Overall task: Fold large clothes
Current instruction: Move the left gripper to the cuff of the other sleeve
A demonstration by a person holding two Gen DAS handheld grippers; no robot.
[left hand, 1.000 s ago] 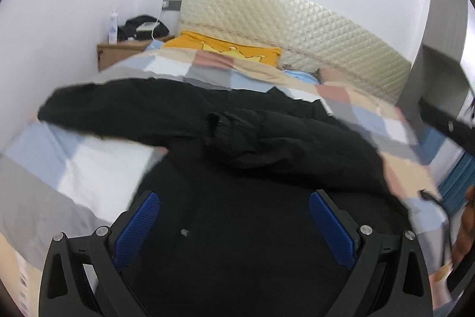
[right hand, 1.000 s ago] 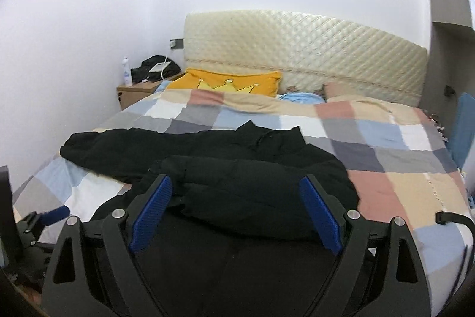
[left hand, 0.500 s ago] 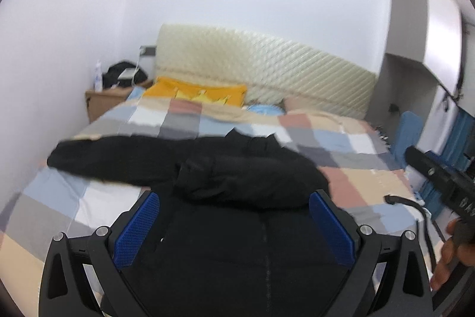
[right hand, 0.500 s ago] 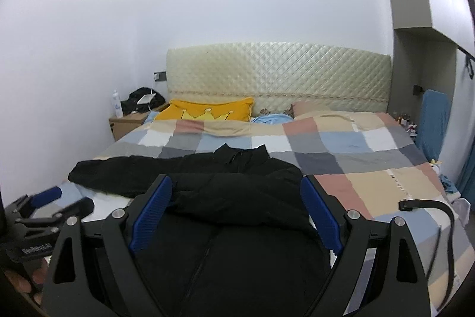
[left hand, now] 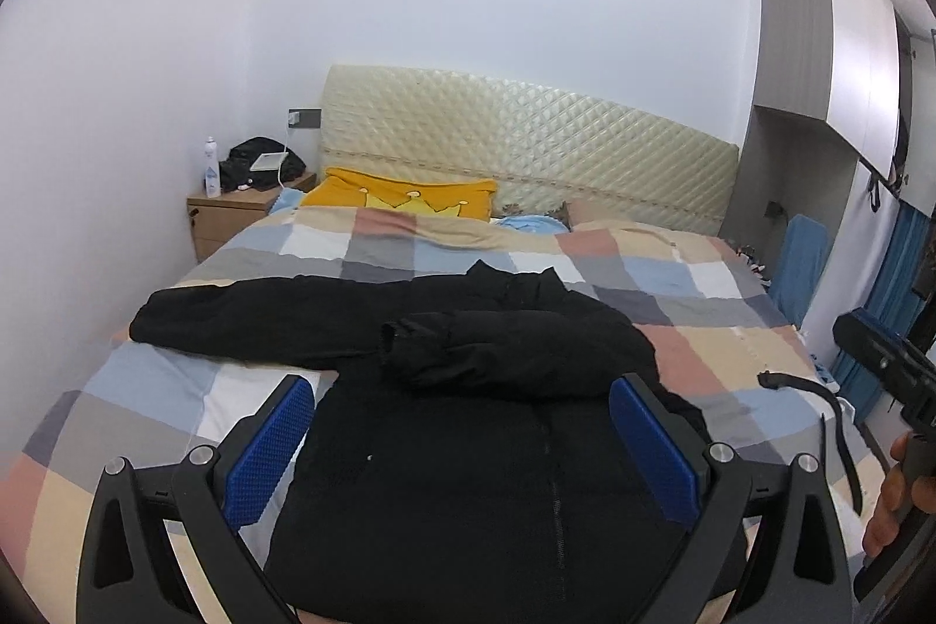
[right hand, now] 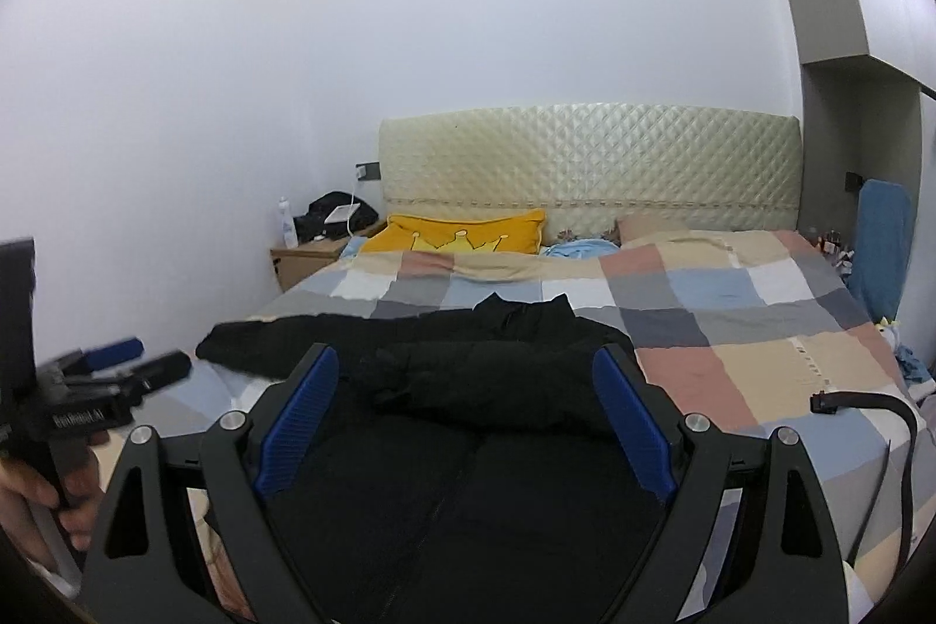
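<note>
A large black jacket (left hand: 468, 448) (right hand: 468, 478) lies flat on the checked bedspread (left hand: 690, 285) (right hand: 731, 331), collar toward the headboard. One sleeve (left hand: 515, 355) is folded across its chest; the other sleeve (left hand: 245, 326) stretches out to the left. My left gripper (left hand: 462, 437) hovers above the jacket's lower body, open, with nothing between its blue pads. My right gripper (right hand: 462, 413) hangs over the same area, also open and empty. Each view shows the other gripper in a hand at its edge: the right one (left hand: 883, 372), the left one (right hand: 111, 366).
A black strap (left hand: 819, 402) (right hand: 877, 407) lies on the bed's right side. A yellow pillow (left hand: 403, 200) rests at the quilted headboard (left hand: 526, 150). A wooden nightstand (left hand: 234, 209) with a bottle stands at the far left. Blue cloth (right hand: 883, 238) hangs by the wardrobe at right.
Both grippers have risen and drawn back from the jacket, so more of the bed and room shows. The jacket lies as before, one sleeve folded across it. Both stay open.
</note>
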